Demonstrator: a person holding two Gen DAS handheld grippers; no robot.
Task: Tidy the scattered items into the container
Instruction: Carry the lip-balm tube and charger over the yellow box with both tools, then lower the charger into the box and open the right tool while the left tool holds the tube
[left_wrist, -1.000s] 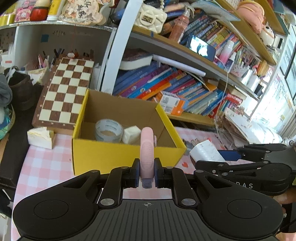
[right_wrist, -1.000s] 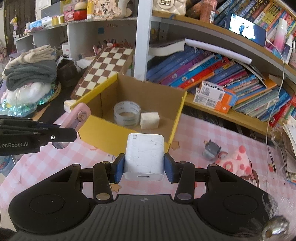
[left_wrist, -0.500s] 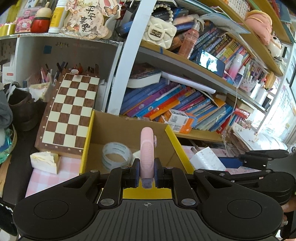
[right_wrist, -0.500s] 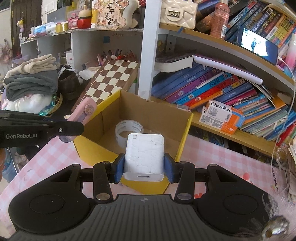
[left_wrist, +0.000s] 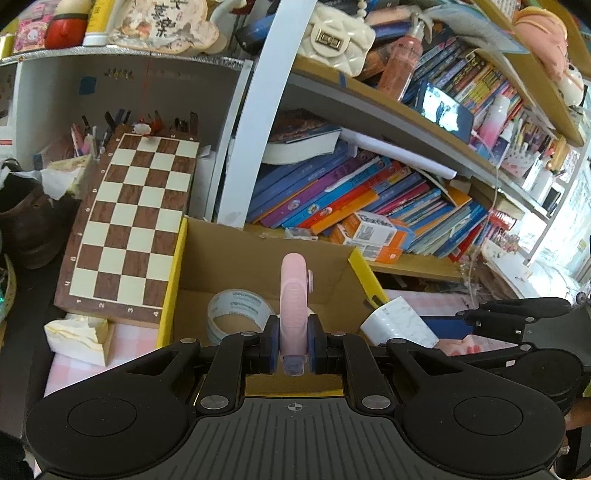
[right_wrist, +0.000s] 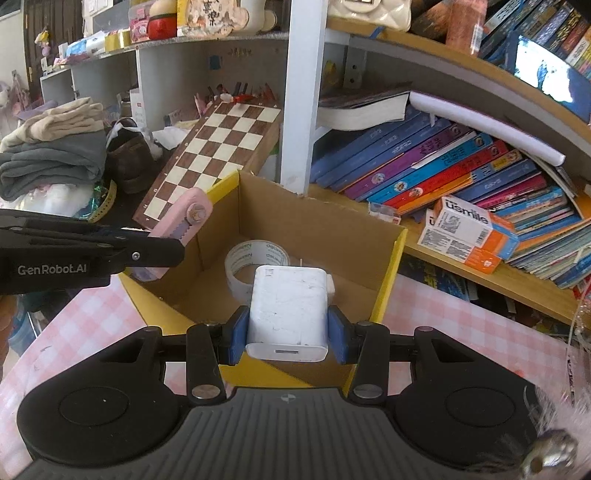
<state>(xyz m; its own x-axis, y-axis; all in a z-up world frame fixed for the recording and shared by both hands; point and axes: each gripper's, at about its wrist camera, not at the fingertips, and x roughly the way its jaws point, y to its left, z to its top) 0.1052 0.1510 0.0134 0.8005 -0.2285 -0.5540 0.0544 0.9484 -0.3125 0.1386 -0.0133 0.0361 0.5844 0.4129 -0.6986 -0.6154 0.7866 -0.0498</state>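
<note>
The yellow-sided open cardboard box (right_wrist: 388, 266) stands on the pink checked desk (right_wrist: 461, 332), and a roll of clear packing tape (right_wrist: 255, 264) lies on its floor. The white rectangular plastic charger block (right_wrist: 288, 314) is clamped by its two flat sides in the right gripper (right_wrist: 287, 334), poised over the box's near edge. It looks rigid, fairly light and smooth, so the side grip suits it. The slim pink plastic utility cutter (left_wrist: 293, 295) is pinched edge-on by its lower body in the left gripper (left_wrist: 293, 343), above the box's left front part. It appears stiff and light; any blade is not visible. Both grippers point level towards the bookshelf (left_wrist: 406, 206).
</note>
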